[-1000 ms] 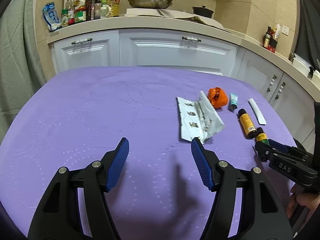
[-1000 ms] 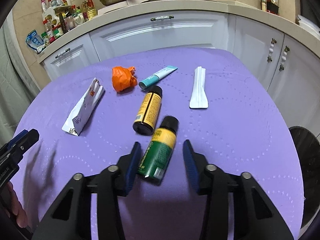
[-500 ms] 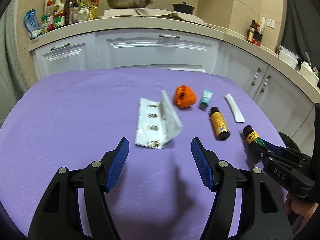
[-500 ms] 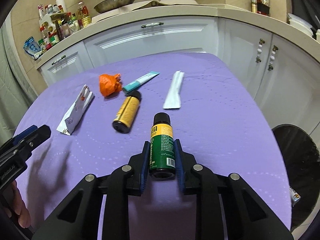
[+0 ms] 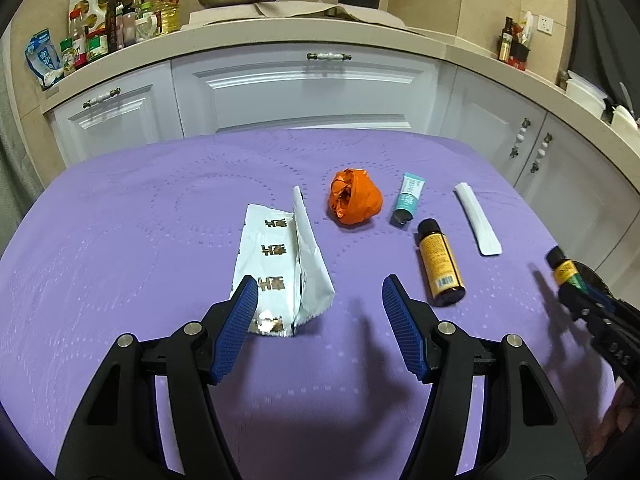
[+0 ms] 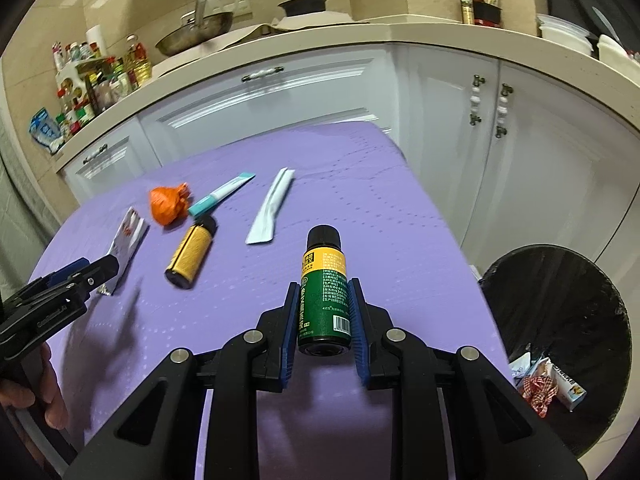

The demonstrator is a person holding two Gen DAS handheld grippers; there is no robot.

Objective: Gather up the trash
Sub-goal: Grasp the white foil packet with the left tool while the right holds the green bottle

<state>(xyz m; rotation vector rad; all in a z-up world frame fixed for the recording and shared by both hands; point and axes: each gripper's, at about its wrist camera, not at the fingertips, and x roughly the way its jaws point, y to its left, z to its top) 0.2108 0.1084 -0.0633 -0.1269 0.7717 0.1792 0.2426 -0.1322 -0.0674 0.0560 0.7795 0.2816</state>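
My right gripper (image 6: 323, 304) is shut on a green bottle (image 6: 323, 292) with a black cap and holds it lifted above the purple table (image 6: 380, 216). My left gripper (image 5: 316, 300) is open, its jaws just short of a silver wrapper (image 5: 280, 264). On the table lie an orange crumpled ball (image 5: 354, 196), a teal tube (image 5: 408, 200), a yellow bottle (image 5: 438, 260) and a white sachet (image 5: 478, 220). The right gripper with the green bottle (image 5: 566, 270) also shows at the right in the left wrist view.
A black trash bin (image 6: 560, 300) with some litter inside stands on the floor right of the table. White cabinets (image 5: 304, 92) and a counter with bottles and a pan run behind the table.
My right gripper closed on the green bottle and lifted it off the table, swinging toward the bin side. My left gripper moved right and forward to the silver wrapper.
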